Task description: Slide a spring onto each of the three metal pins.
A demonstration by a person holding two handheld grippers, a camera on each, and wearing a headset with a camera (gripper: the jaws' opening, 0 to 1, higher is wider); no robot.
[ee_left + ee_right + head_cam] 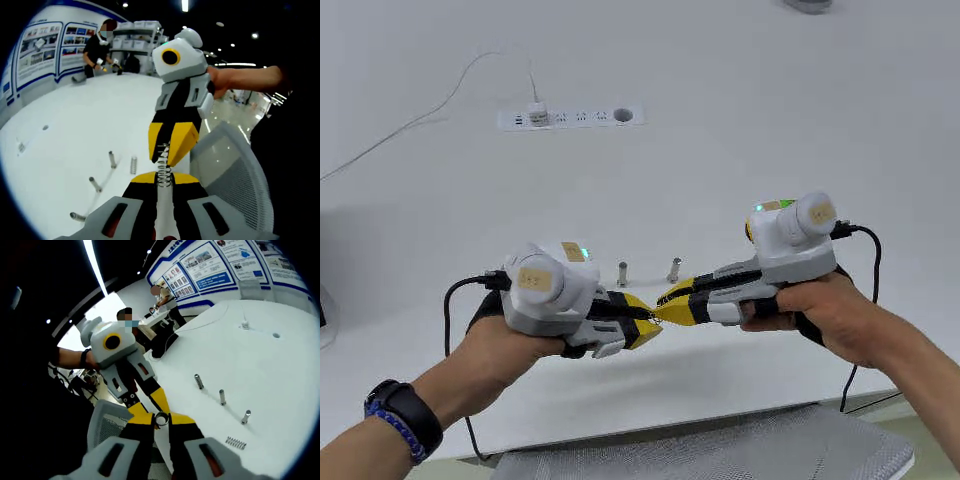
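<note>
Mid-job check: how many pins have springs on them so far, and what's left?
One done, it seems: the far pin looks coil-wrapped. In hand: a spring is pinched between the left tool and the right tool, off the table. Left: the middle pin and the near pin stand bare, and a loose spring lies beside them.

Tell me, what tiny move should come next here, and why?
Probably the left tool should let go, so the right tool can carry the spring to a bare pin. Both tools seem to pinch that one spring tip to tip, and two pins stand bare.
</note>
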